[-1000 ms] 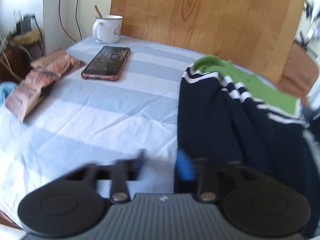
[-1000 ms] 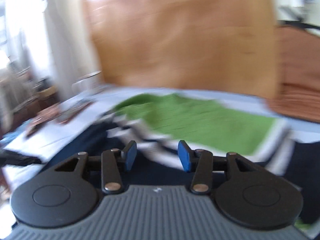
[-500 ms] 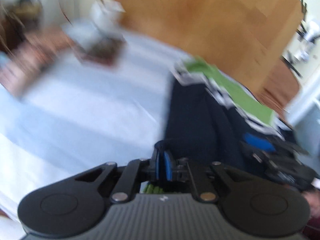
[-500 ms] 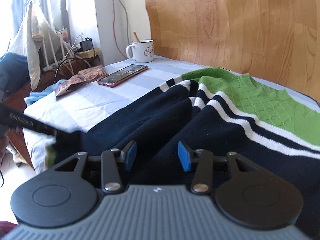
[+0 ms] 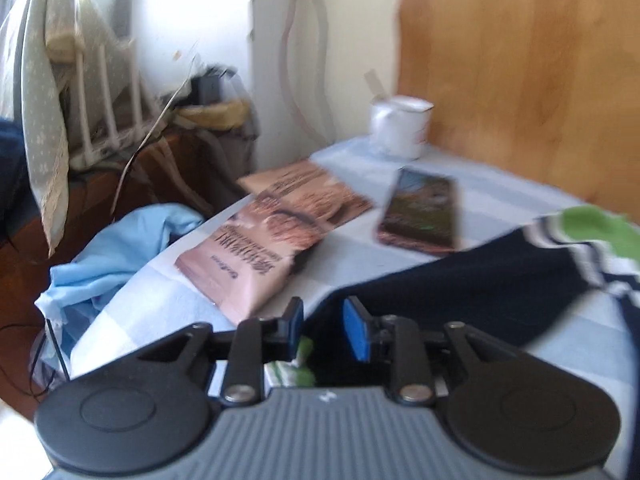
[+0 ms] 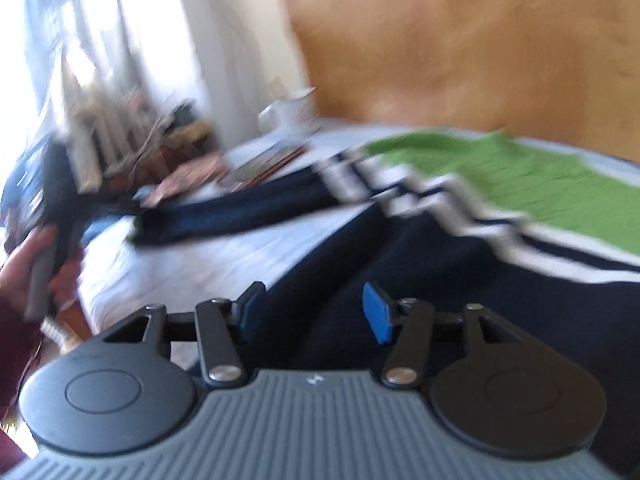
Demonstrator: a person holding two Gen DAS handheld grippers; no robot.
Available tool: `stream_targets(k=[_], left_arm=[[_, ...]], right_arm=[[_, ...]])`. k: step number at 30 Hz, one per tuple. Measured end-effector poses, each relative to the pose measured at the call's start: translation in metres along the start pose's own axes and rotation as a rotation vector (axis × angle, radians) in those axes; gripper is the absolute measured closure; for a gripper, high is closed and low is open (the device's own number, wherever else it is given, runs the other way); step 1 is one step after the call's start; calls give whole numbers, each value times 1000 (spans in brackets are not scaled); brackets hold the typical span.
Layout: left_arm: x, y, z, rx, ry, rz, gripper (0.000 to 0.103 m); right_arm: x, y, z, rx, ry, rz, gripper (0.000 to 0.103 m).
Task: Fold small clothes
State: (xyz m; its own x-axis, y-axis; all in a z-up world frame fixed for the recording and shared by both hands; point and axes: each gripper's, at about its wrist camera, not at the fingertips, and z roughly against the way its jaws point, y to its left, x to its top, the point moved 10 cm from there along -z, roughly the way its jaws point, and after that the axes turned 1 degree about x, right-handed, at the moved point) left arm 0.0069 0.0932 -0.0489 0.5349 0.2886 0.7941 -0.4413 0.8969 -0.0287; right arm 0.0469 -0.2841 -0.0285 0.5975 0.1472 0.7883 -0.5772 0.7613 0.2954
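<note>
Striped sheet on the bed (image 5: 500, 184), wood panel behind. Left view: left tool (image 5: 322, 326) opening, sleeve end of the sweater (image 5: 472, 280) between the jaws, unpinched; phone (image 5: 420, 216) and snack bag (image 5: 260, 252) close by. Right view: right tool (image 6: 314, 312) opening, empty, over the sweater body; sleeve spread, folding barely started, bed edge near.

white mug (image 5: 402, 127), phone (image 5: 420, 212), snack packets (image 5: 264, 248)

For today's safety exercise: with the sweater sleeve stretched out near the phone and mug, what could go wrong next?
1. The sweater sleeve lies close to the phone; dragging it might sweep the phone or snack packet off the edge.
2. The left gripper is opening with fabric between its jaws, so the sleeve may slip free.
</note>
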Motion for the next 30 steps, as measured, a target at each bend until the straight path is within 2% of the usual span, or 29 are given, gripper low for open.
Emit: stream_targets(k=[2,5,8,10,12,14,16,17,18,19,20,21,23,25,26,28,30], left_arm=[[-10,-21,22,-148,4,-47,76],[-45,-71,49,-402,91,-147,72],[-77,-113,62,-532,194,-211,72],[-90,-132,66,-593,246,-221,68],[-93,-144,69,-605,245,-227,56],[-97,-157,75,-623,260,-245,56],[-101,-166,82,-659,286,-264,57],[-106,-170,86,-668,294,-280,59],[-111,-175,85,-653,300,-306,74],[-114,-176,83,-602,278,-341,93],[-115,-177,84,-551,251,-386,93],[-115,-178,86,-536,249,-396,93],[-108,-170,91,-494,243,-383,94],[-93,-151,103,-449,221,-349,94],[-85,-138,111,-447,213,-324,94],[-82,-119,124,-471,254,-266,94],[-97,-111,126,-460,315,-262,94]], right_arm=[[-2,-35,31,-93,-38,-59,46],[-20,-84,79,-245,-59,-141,46],[-49,-108,115,-316,-51,-220,46],[-69,-114,127,-324,-33,-258,46],[-85,-111,131,-309,-21,-293,46],[-95,-108,128,-271,-15,-307,47],[-96,-98,125,-277,-31,-245,49],[-96,-94,123,-266,-25,-222,70],[-96,-93,121,-269,-24,-213,89],[-97,-95,118,-275,-29,-208,89],[-96,-96,118,-279,-33,-200,92],[-95,-96,119,-293,-35,-185,93],[-93,-103,128,-356,-50,-139,94],[-87,-111,145,-454,-83,-84,94],[-85,-115,155,-488,-99,-66,95],[-83,-124,168,-515,-111,-60,95],[-88,-128,168,-504,-80,-68,95]])
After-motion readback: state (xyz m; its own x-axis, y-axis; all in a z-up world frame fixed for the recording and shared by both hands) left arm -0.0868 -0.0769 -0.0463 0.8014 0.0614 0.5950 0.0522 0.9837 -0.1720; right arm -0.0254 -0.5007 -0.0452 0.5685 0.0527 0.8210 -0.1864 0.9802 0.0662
